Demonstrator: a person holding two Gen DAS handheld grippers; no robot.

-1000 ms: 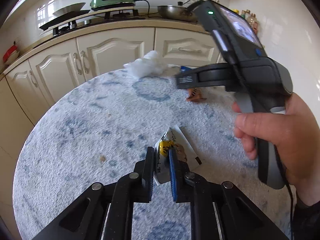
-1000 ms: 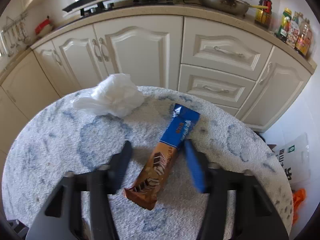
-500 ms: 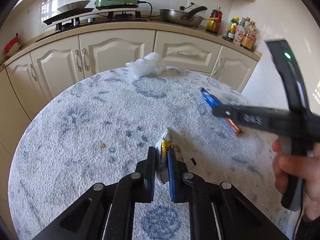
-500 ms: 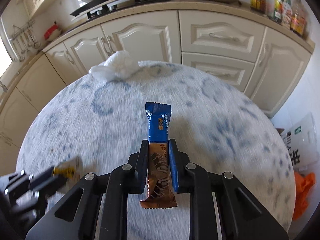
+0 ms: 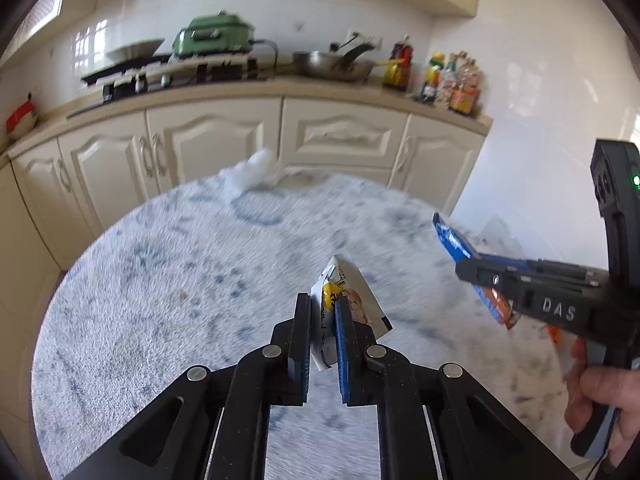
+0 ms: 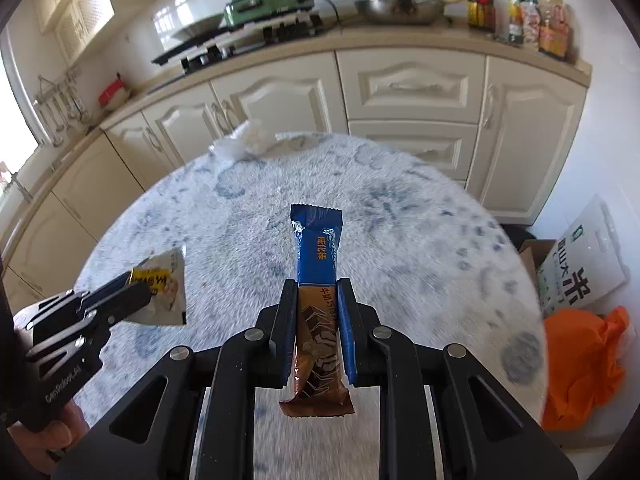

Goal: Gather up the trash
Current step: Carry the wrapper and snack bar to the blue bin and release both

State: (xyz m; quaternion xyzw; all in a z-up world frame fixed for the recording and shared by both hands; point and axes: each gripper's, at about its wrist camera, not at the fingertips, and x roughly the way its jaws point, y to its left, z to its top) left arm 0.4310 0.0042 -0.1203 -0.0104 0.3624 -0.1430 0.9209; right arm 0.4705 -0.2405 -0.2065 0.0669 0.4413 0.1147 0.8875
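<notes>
My left gripper is shut on a white and yellow snack wrapper and holds it above the round table; the gripper and wrapper also show at the left of the right wrist view. My right gripper is shut on a blue and brown chocolate bar wrapper, lifted off the table; the gripper and bar also show at the right of the left wrist view. A crumpled white plastic bag lies at the table's far edge, also in the left wrist view.
The table wears a fluffy white and blue cover. Cream kitchen cabinets and a counter with stove, pan and bottles stand behind it. On the floor at the right are a white rice bag, a cardboard box and an orange bag.
Both grippers have lifted their wrappers higher off the table. The right gripper closed on the chocolate bar a second ago and has since swung to the right.
</notes>
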